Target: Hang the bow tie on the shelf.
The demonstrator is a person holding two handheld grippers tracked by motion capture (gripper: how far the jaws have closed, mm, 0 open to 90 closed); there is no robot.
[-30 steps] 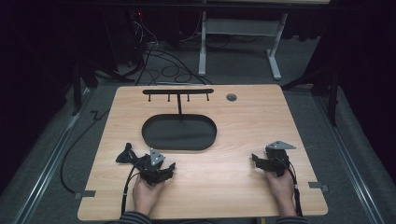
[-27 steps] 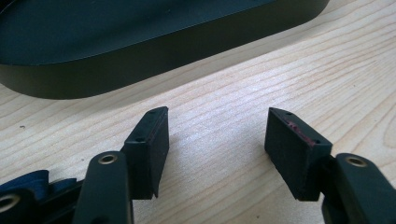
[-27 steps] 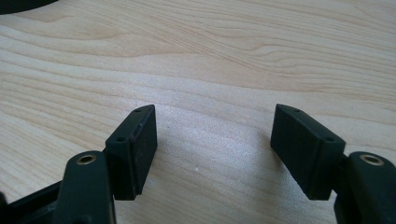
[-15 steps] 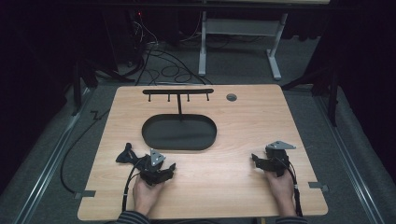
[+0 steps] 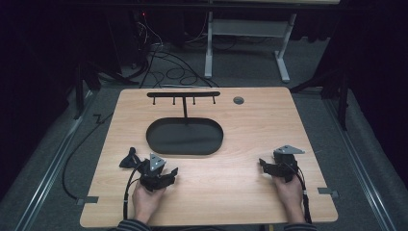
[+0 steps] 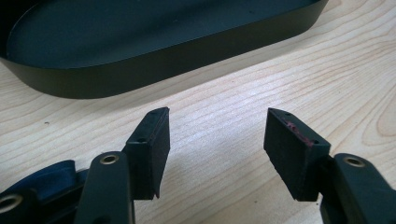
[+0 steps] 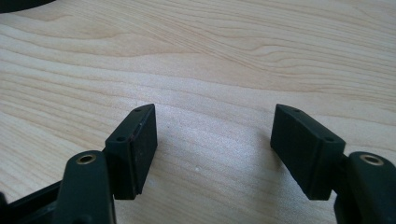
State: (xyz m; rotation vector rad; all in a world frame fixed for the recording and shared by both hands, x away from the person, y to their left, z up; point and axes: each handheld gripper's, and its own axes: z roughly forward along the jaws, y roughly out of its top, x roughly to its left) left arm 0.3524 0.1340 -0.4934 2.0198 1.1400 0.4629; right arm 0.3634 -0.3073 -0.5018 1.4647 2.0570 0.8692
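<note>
The black oval tray (image 5: 184, 137) sits on the wooden table (image 5: 250, 187) near its middle and serves as the reference. A thin post rises from its far edge to a black hook bar (image 5: 183, 95), which runs crosswise beyond the tray with four short pegs hanging from it. A small round grey grommet (image 5: 238, 100) lies in the tabletop beyond the tray and to its right.

The left gripper (image 6: 217, 133) is held low over the table, on the near side of the tray and toward its left end. Its jaws are spread wide, with only bare wood grain between them; in the left gripper view the tray wall (image 6: 163, 63) crosses just ahead of the tips, apart from them. A small dark object (image 5: 130, 159), too dim to identify, lies just left of this gripper.

The right gripper (image 7: 212, 140) rests near the table's surface, well to the right of the tray and nearer the person. Its jaws are likewise spread, holding nothing.

Nothing stands between either gripper and the tray.

Compared with the frames half a second and one second before, both grippers, both hands and all objects keep the same positions; no change is seen.
</note>
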